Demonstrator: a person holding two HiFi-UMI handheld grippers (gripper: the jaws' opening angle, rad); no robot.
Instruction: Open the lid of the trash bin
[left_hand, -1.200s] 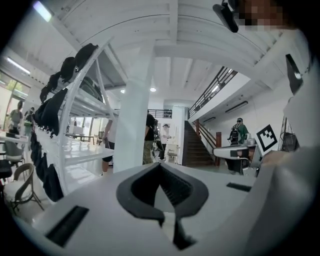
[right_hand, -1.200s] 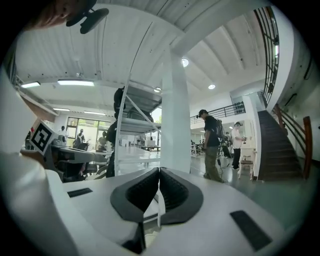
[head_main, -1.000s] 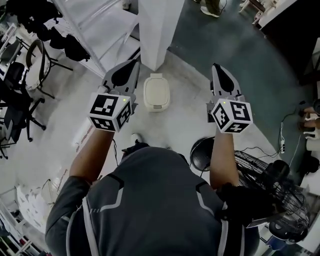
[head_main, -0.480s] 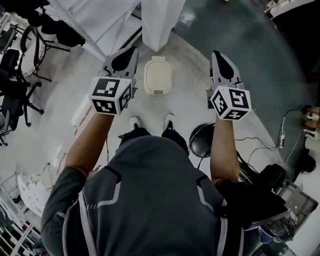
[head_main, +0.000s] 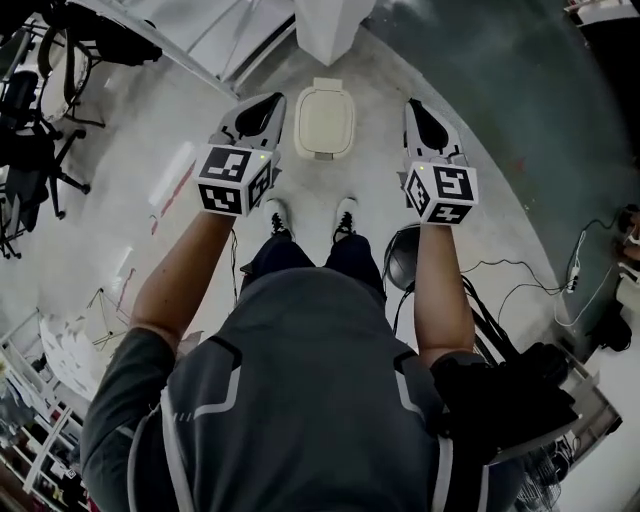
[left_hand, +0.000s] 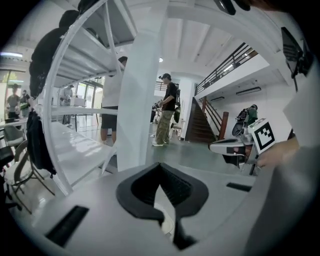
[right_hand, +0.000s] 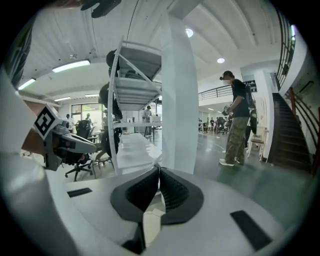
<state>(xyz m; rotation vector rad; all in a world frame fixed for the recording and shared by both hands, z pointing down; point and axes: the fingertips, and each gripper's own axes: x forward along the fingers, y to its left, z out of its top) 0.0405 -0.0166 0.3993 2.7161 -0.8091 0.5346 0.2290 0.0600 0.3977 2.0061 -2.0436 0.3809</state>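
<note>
A cream trash bin (head_main: 324, 122) stands on the floor in the head view, just in front of the person's shoes (head_main: 345, 216); its lid lies flat and closed. My left gripper (head_main: 274, 98) hovers to the left of the bin, and my right gripper (head_main: 410, 103) to its right. Both point forward, above floor level and apart from the bin. In the left gripper view the jaws (left_hand: 160, 166) meet at their tips with nothing between them. The right gripper view shows its jaws (right_hand: 159, 170) closed the same way, also empty.
A white pillar (head_main: 330, 25) rises directly behind the bin. White shelving (head_main: 190, 25) and office chairs (head_main: 30, 140) are at the left. A black fan (head_main: 402, 270) and cables (head_main: 520, 295) lie at the right. People (left_hand: 167, 107) stand farther off in the hall.
The person has stepped up to the bin, so it now lies between the two grippers. Both grippers drew closer together and stayed shut.
</note>
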